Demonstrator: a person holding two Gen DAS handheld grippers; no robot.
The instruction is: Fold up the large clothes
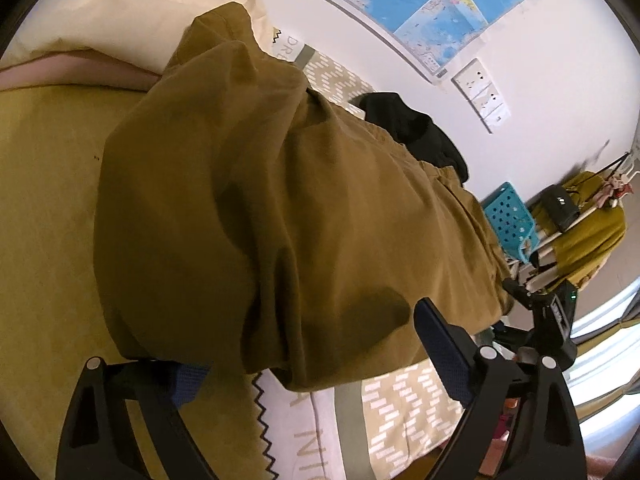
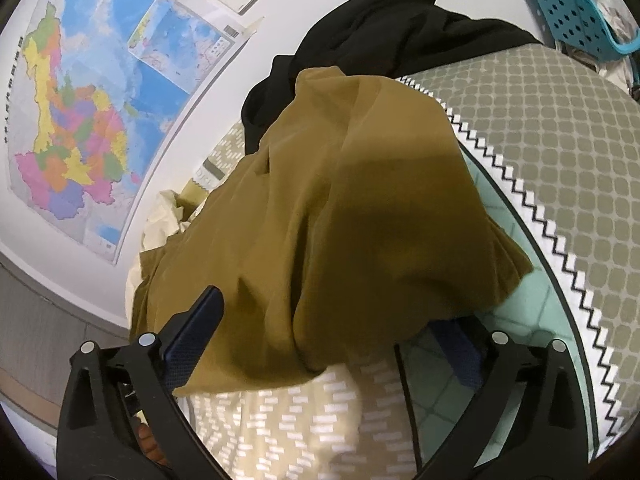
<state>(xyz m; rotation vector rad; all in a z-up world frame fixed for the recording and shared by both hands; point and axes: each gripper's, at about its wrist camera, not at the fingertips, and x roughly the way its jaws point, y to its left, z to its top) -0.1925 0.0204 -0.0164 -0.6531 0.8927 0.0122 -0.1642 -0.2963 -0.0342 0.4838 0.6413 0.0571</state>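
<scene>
The left tool (image 1: 308, 350) stands with its jaws spread wide; the near edge of the brown garment (image 1: 256, 208) drapes across the gap and covers one pad, and no pad is seen to press on the cloth, so the tool reads as released. The right tool (image 2: 332, 348) is likewise spread, its left pad bare beside the cloth and its right pad partly under the hem of the same brown garment (image 2: 340, 208); it too reads as released. The placement of both tools at the near edge, one toward each end, suggests a paired pickup so that the edge can be carried over evenly for a fold. The garment lies bunched lengthwise on the bed, over a patterned bedcover (image 2: 280, 420) and a yellow-green sheet (image 1: 44, 200); it requires spreading flat before a fold will hold. Beyond it a black garment (image 2: 384, 28) lies in a heap near the wall, touching the far end of the brown one. A map (image 2: 92, 120) hangs on the wall behind.
</scene>
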